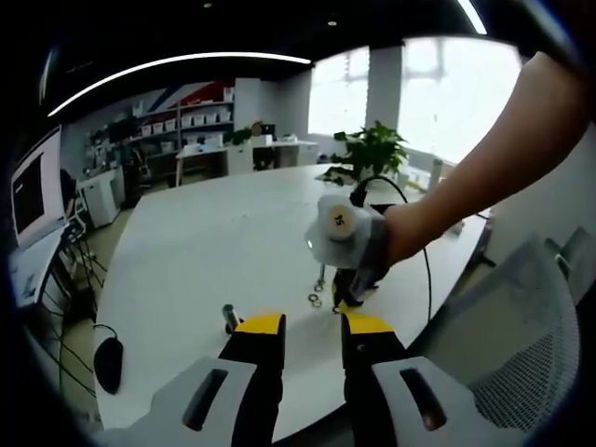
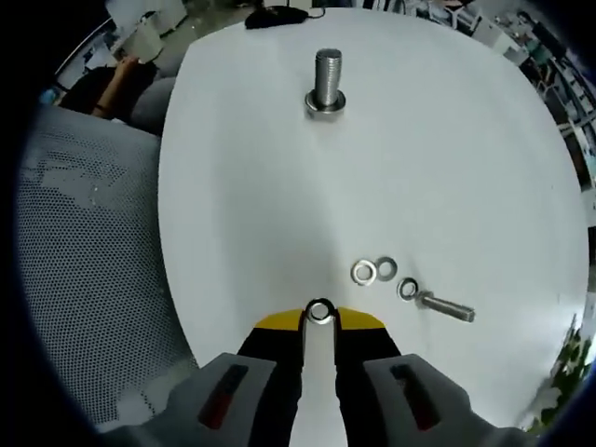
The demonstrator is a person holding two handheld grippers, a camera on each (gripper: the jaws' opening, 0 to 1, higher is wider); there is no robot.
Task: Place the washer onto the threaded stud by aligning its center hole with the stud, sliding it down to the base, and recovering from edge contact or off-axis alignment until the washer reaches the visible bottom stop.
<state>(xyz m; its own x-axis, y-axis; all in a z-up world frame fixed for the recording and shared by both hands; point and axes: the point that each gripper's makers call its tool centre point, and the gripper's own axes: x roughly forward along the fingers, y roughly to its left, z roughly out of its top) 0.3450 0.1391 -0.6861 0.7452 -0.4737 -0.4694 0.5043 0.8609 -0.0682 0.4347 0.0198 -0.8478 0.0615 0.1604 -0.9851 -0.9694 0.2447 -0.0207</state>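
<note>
In the right gripper view, the right gripper (image 2: 319, 317) had its yellow-tipped jaws clamped on a small silver metal washer (image 2: 319, 311) at 6 o'clock, just above the white round table (image 2: 233, 205). Toward 3 o'clock, 2 loose silver washers (image 2: 372, 270) lay touching, near a short silver bolt (image 2: 438, 303). Far off at 12 o'clock, the upright threaded steel stud (image 2: 327, 82) stood well apart. In the left gripper view, the left gripper (image 1: 312, 331) held its jaws apart over the table's near edge.

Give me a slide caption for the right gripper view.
Right gripper holds a washer in its jaws above the white table, the upright threaded stud ahead.
</note>
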